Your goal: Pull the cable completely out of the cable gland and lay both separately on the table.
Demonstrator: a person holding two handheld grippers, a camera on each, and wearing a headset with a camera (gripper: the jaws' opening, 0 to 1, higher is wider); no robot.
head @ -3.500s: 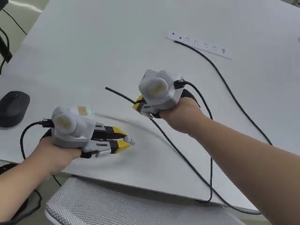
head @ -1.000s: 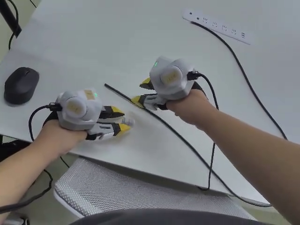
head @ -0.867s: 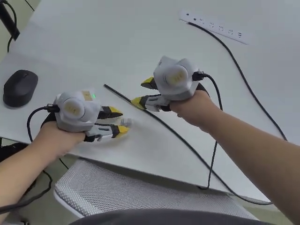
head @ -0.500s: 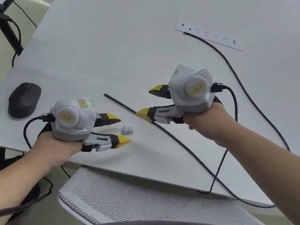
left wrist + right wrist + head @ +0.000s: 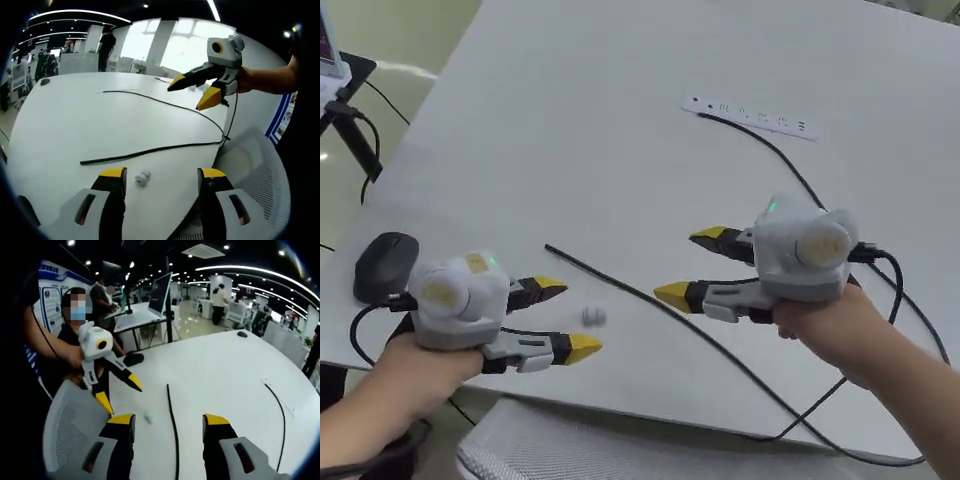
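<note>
The cable gland (image 5: pixel 593 317) lies on the bench (image 5: pixel 570 120) just ahead of the left gripper (image 5: pixel 580 318), between its released, empty jaws. The cable (image 5: pixel 620 283) lies apart beyond it, before the right gripper (image 5: pixel 674 265), jaws likewise released.

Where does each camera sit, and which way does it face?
Head view: headset, looking down at the table; hands holding left gripper and right gripper show.
Left gripper view: on it, facing the right gripper; own jaws below.
Right gripper view: on it, facing the left gripper; own jaws below.
All share the cable and cable gland.
</note>
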